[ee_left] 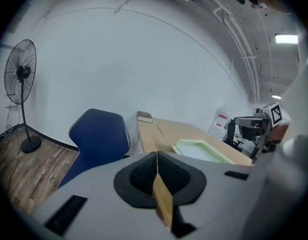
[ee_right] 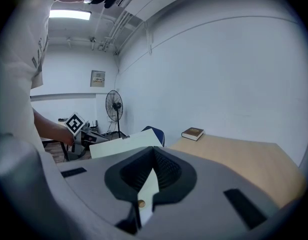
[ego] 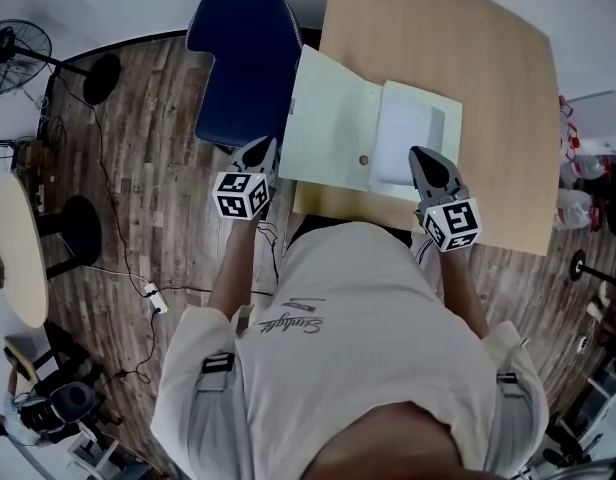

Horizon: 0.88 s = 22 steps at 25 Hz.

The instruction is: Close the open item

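Two grippers are pinched shut on nothing. The open folder point(ego: 428, 106) lies between them, its flap point(ego: 333, 118) just right of our left gripper point(ego: 266, 145) and its paper point(ego: 400, 133) under our right gripper point(ego: 418, 154).

No wording can be read for certain. The person's shirt point(ego: 288, 320) bears a line of dark cursive script, too loose to spell out. A wall notice point(ee_right: 97, 78) at ten o'clock in the right gripper view and a red-and-white label point(ee_left: 221, 119) at three o'clock in the left gripper view are too small.
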Motion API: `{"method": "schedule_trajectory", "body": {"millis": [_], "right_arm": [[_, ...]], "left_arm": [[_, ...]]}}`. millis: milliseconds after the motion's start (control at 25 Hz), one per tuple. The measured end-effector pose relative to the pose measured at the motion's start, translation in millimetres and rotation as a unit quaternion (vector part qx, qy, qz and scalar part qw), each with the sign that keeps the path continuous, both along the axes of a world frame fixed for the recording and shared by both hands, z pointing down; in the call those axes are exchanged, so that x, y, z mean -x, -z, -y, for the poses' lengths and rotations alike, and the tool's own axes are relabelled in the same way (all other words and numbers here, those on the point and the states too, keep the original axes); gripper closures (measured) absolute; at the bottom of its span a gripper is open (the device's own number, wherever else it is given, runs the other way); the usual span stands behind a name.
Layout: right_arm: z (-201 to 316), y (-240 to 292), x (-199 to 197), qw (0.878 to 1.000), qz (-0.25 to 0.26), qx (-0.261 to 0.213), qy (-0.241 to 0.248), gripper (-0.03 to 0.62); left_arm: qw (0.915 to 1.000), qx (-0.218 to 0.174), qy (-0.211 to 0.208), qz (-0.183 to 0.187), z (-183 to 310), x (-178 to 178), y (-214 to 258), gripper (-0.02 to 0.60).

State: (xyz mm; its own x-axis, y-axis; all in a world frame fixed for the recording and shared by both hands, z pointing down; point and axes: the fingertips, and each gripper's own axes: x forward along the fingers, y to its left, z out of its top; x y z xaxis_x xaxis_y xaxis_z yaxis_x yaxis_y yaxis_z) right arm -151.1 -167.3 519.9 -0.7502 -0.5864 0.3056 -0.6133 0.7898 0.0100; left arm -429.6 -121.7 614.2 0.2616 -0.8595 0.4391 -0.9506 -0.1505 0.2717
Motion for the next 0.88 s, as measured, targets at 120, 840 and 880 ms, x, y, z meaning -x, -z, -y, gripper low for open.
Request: {"method": "schedule_trajectory", "body": {"millis": [120, 840, 880], "right_arm": [[-0.5, -3.1, -0.7, 1.000, 0.001, 0.005, 0.000, 0.600], [9.3, -5.5, -55.3, 0.998, 0.034, 0.039, -0.032, 0.600], [10.6, -6.2, -62.0, 0.998, 0.039, 0.043, -0.037, 0.600]], "left_arm": [[0.9998, 0.002, -0.016, -0.006, -1.8, -12.2, -3.3, 0.566], [0.9967, -0.017, -0.057, -0.056, 18.3, -106.8, 57.7, 0.566], [0.9971, -0.017, -0.060, -0.043, 20.1, -113.5, 59.6, 0.566]]}}
